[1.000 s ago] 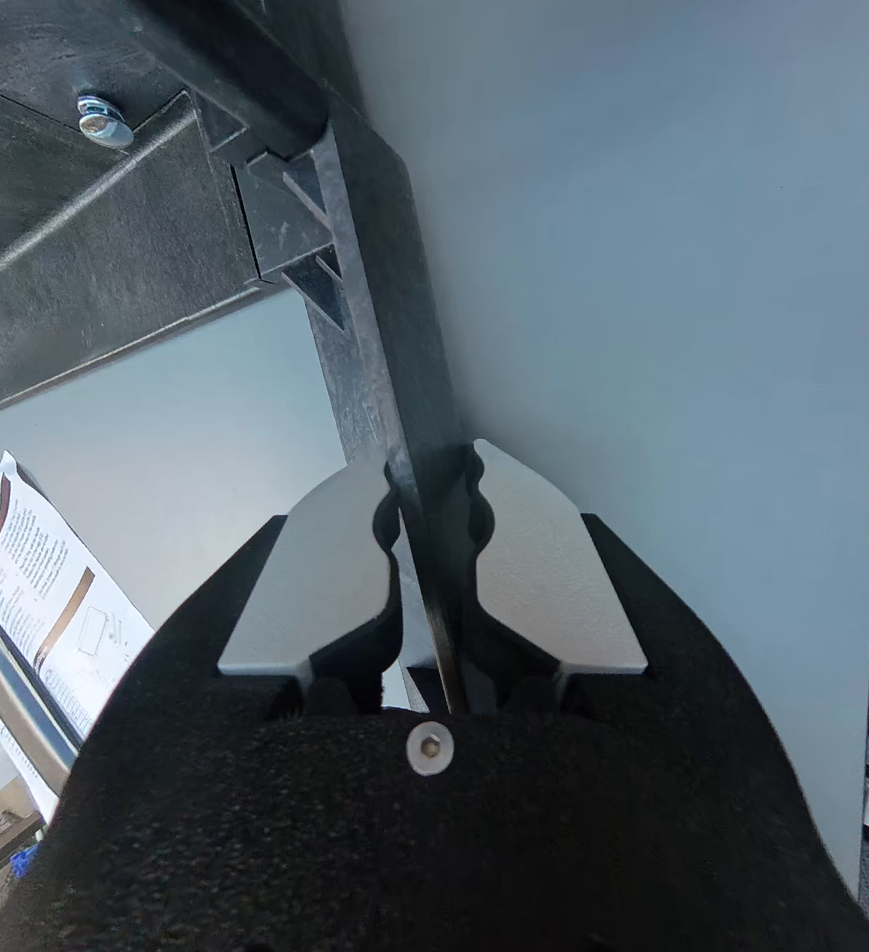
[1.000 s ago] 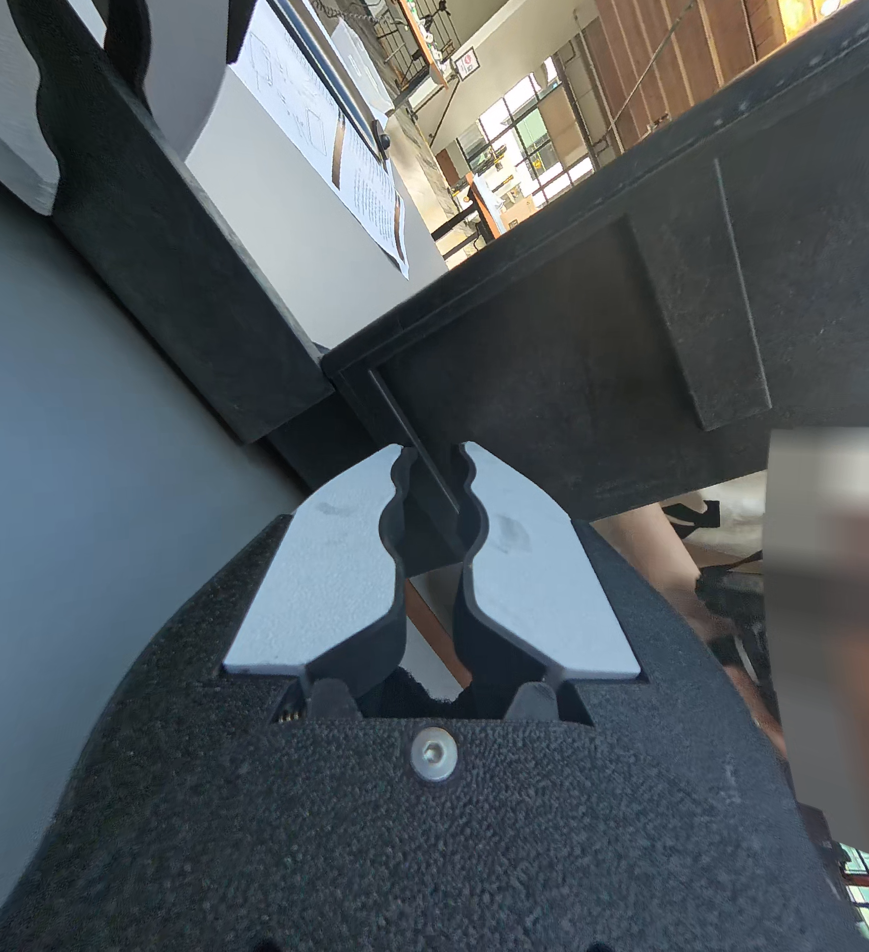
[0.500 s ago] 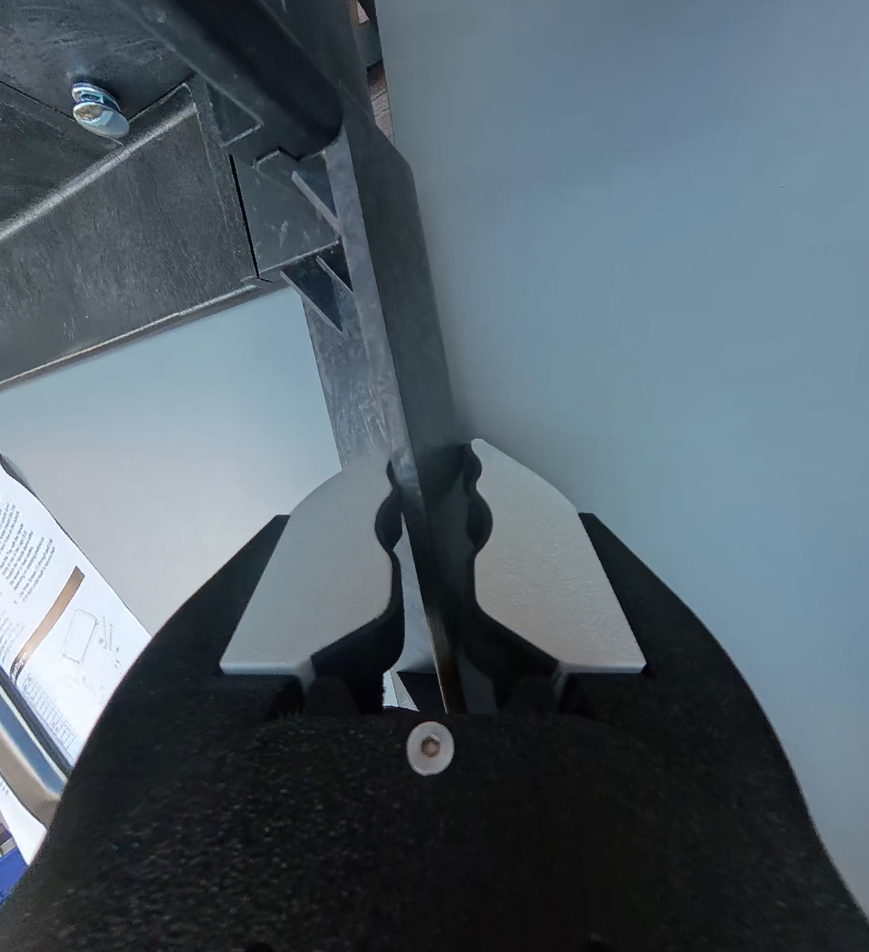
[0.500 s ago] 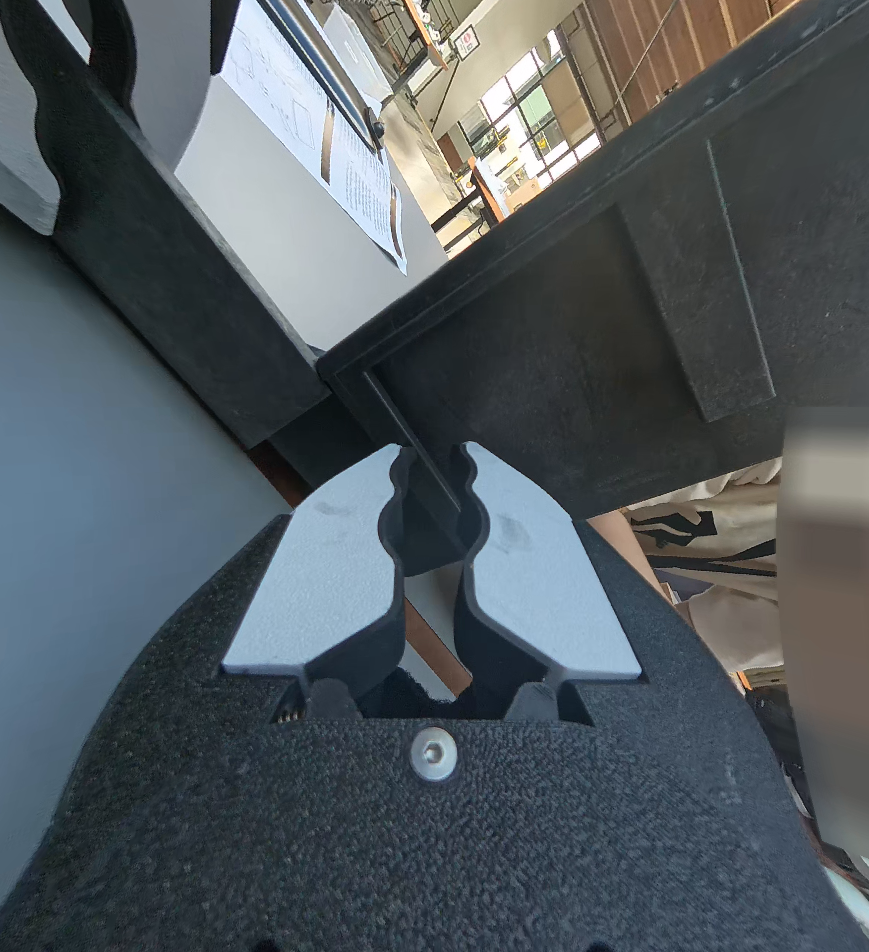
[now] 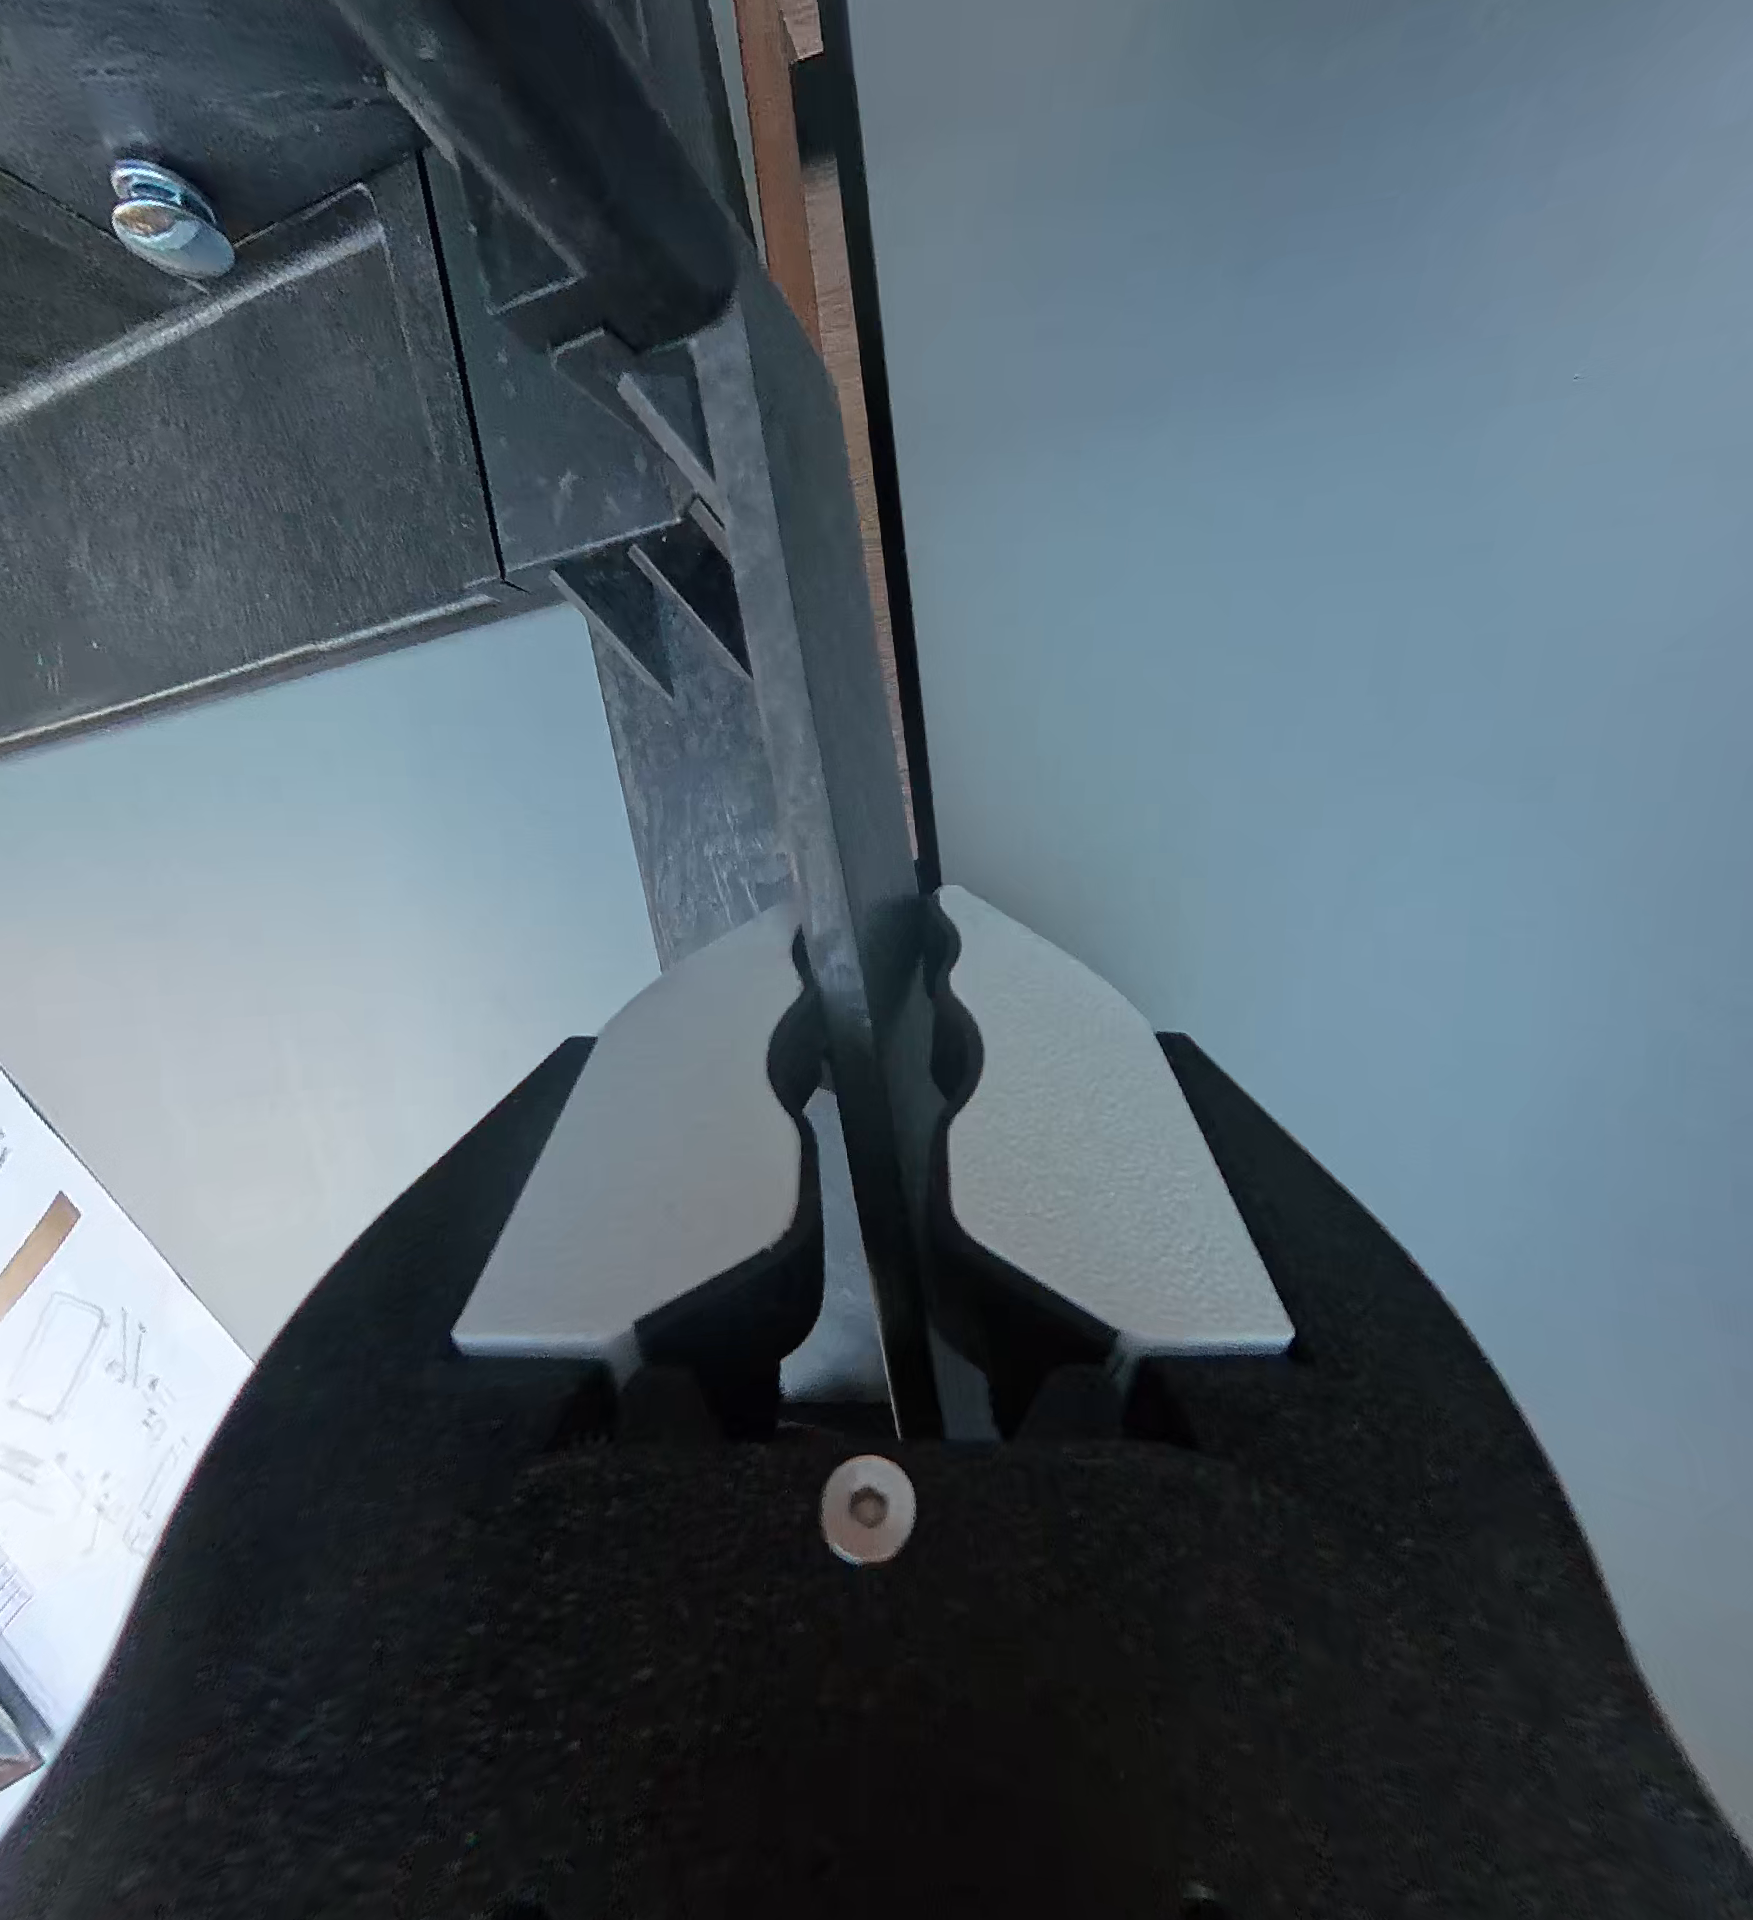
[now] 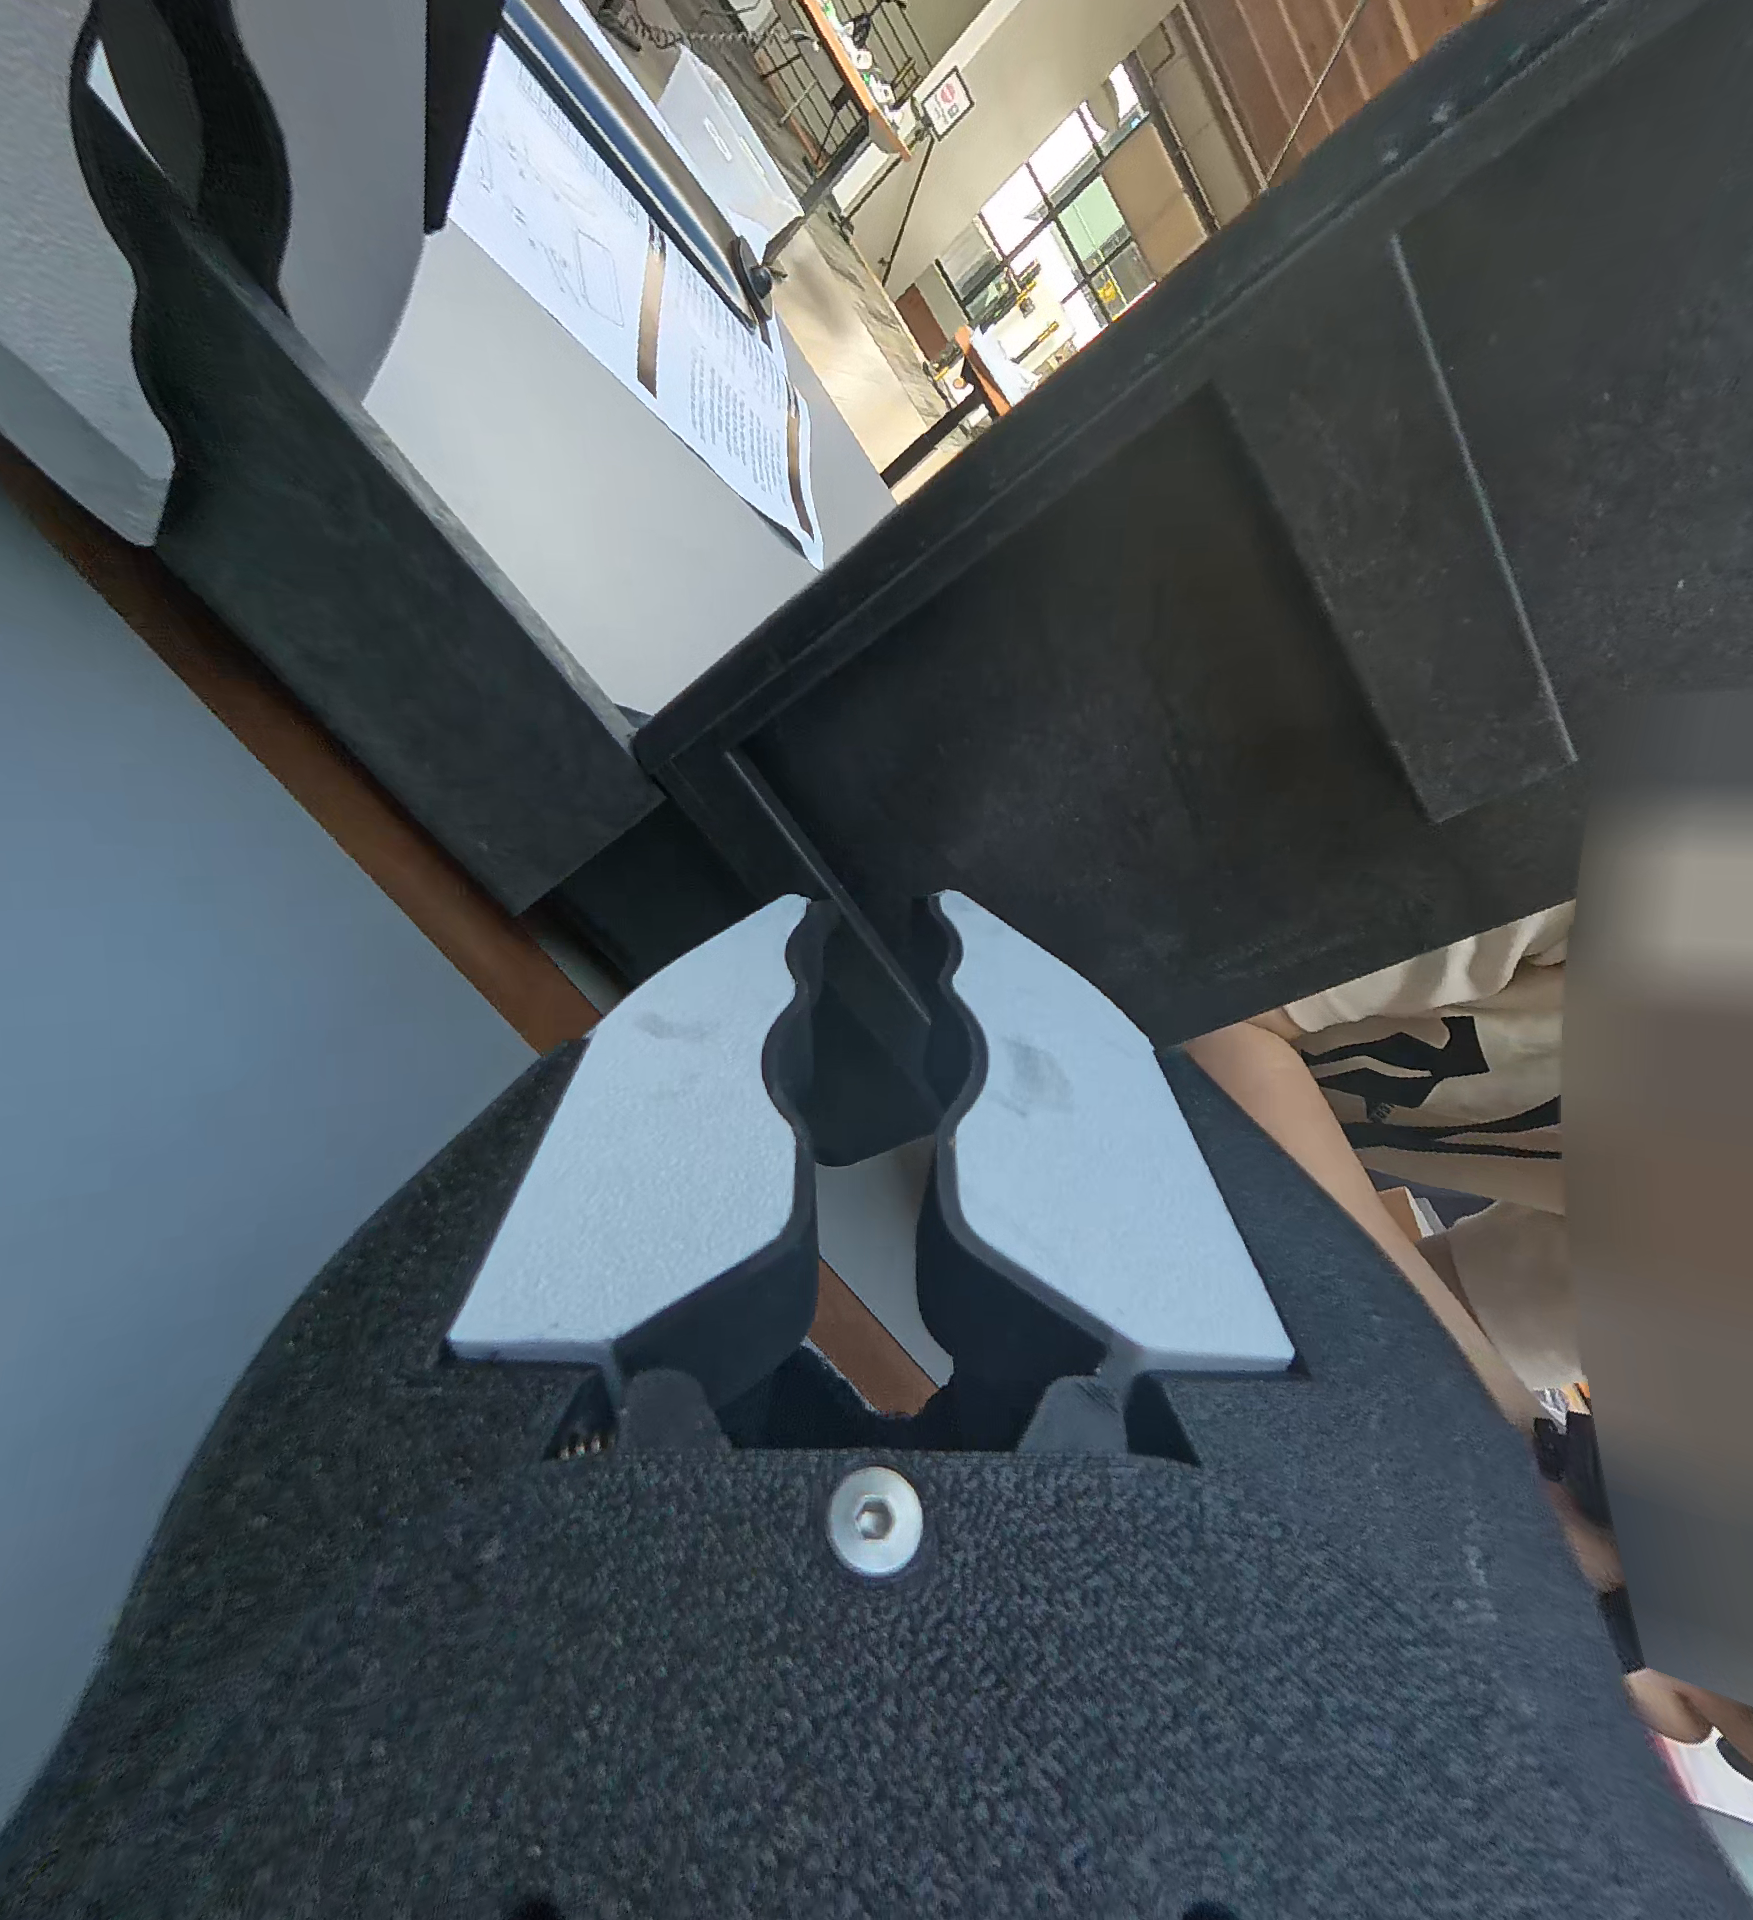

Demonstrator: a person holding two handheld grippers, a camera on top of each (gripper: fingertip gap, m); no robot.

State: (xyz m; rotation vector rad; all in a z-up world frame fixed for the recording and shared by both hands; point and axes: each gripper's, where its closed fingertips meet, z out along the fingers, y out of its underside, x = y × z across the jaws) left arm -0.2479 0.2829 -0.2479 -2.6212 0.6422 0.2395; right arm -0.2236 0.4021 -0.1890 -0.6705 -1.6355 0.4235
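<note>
your left gripper [image 5: 877, 997]: jaws closed on a thin black panel [image 5: 799, 644] held edge-on, both pads pressed to its faces at frame centre. the panel runs up to a black ribbed corner joint [image 5: 623, 436] in the upper left of the left wrist view.

your right gripper [image 6: 877, 997]: jaws closed on a black corner flange [image 6: 851, 935] at frame centre, belonging to a large black moulded piece [image 6: 1163, 675] that fills the upper right of the right wrist view.

container: the black pieces meet like walls of a box or frame; you cannot tell what, if anything, lies inside.

fittings: one silver bolt head [image 5: 165, 218], upper left, on the black beam [image 5: 176, 468].

around: a grey surface [image 5: 1371, 727] fills the right of the left wrist view; a printed instruction sheet [image 5: 30, 1351] lies at lower left. a brown wooden edge [image 6: 332, 748] runs diagonally across the left of the right wrist view. your left gripper shows again at upper left [image 6: 186, 208]. a person in a light shirt [image 6: 1423, 1060] sits at right, behind the black piece.
</note>
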